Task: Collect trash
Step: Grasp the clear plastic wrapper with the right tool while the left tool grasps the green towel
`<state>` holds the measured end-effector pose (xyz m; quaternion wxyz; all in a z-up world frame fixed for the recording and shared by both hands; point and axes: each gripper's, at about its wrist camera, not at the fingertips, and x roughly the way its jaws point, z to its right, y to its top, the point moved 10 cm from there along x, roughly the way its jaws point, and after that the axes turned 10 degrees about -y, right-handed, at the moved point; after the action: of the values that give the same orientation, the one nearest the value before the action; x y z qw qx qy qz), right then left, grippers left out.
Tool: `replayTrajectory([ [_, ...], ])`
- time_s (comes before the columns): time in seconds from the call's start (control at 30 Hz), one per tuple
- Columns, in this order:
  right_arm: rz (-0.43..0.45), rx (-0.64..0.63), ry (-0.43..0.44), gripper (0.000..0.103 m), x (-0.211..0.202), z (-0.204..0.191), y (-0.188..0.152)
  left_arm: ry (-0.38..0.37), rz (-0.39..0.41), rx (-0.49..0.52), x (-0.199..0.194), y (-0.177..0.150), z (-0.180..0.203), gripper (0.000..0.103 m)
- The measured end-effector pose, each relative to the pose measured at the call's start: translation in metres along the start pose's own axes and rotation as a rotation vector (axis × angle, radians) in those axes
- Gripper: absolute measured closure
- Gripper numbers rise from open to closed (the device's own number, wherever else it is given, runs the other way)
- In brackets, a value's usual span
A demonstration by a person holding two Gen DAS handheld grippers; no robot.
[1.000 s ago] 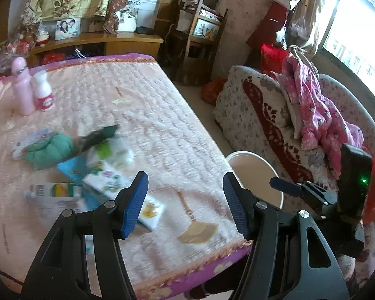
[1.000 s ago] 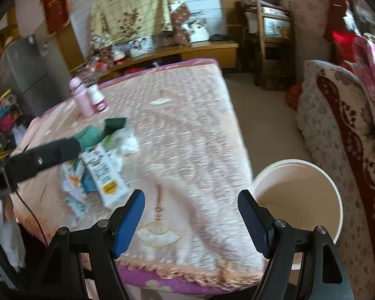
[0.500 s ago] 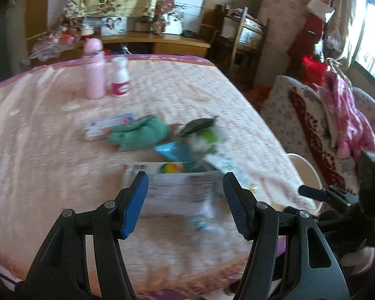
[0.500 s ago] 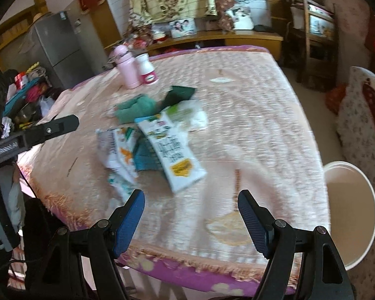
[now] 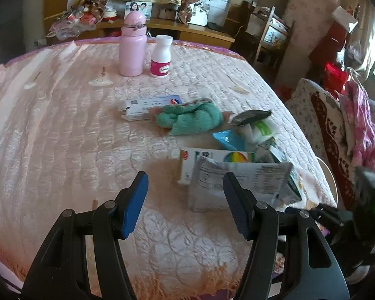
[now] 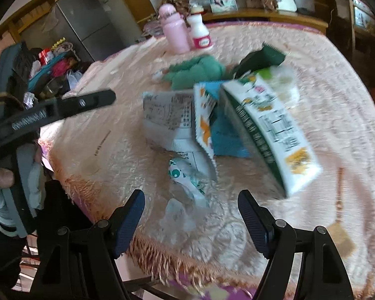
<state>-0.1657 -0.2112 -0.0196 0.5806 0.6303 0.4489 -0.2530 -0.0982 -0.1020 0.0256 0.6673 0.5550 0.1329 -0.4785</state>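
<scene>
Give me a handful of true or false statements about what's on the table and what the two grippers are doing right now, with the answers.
1. The pink bottle stands upright next to the white bottle. True.
2. The left gripper is clamped on the green cloth. False: its jaws are open and empty, and the cloth lies farther back on the table.
3. The green-and-white carton lies on its side among the wrappers. True.
4. The right gripper holds the carton. False: its jaws are open with nothing between the pads.
5. The table is covered with a pinkish quilted cloth. True.
</scene>
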Motion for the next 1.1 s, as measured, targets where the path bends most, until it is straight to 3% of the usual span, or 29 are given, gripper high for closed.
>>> replayTrajectory([
  [0.03, -0.009, -0.002, -0.003, 0.03, 0.007, -0.001, 0.0, 0.001, 0.003, -0.002, 0.002, 0.003, -0.003, 0.042],
  [0.13, -0.026, -0.009, -0.008, 0.071, 0.023, -0.002, -0.001, 0.007, 0.004, -0.007, 0.008, 0.01, -0.01, 0.042],
  [0.2, -0.037, -0.014, 0.001, 0.079, 0.026, -0.002, -0.004, 0.008, 0.004, -0.009, 0.015, 0.015, -0.014, 0.042],
  [0.53, 0.035, -0.019, -0.025, 0.083, -0.025, 0.034, 0.004, -0.014, 0.024, 0.073, 0.059, 0.064, -0.019, 0.042],
  [0.73, 0.075, 0.073, -0.074, 0.083, -0.042, 0.08, 0.022, -0.034, -0.054, 0.219, 0.11, 0.087, -0.009, 0.042],
  [0.87, 0.091, 0.126, -0.067, 0.083, -0.051, 0.107, 0.026, -0.032, -0.182, 0.36, 0.145, 0.078, 0.0, 0.042],
  [1.0, 0.092, 0.143, -0.068, 0.083, -0.051, 0.114, 0.03, -0.032, -0.234, 0.425, 0.163, 0.073, 0.009, 0.037],
  [1.1, 0.091, 0.154, -0.071, 0.083, -0.048, 0.119, 0.032, -0.019, -0.242, 0.419, 0.172, 0.07, 0.012, 0.037],
])
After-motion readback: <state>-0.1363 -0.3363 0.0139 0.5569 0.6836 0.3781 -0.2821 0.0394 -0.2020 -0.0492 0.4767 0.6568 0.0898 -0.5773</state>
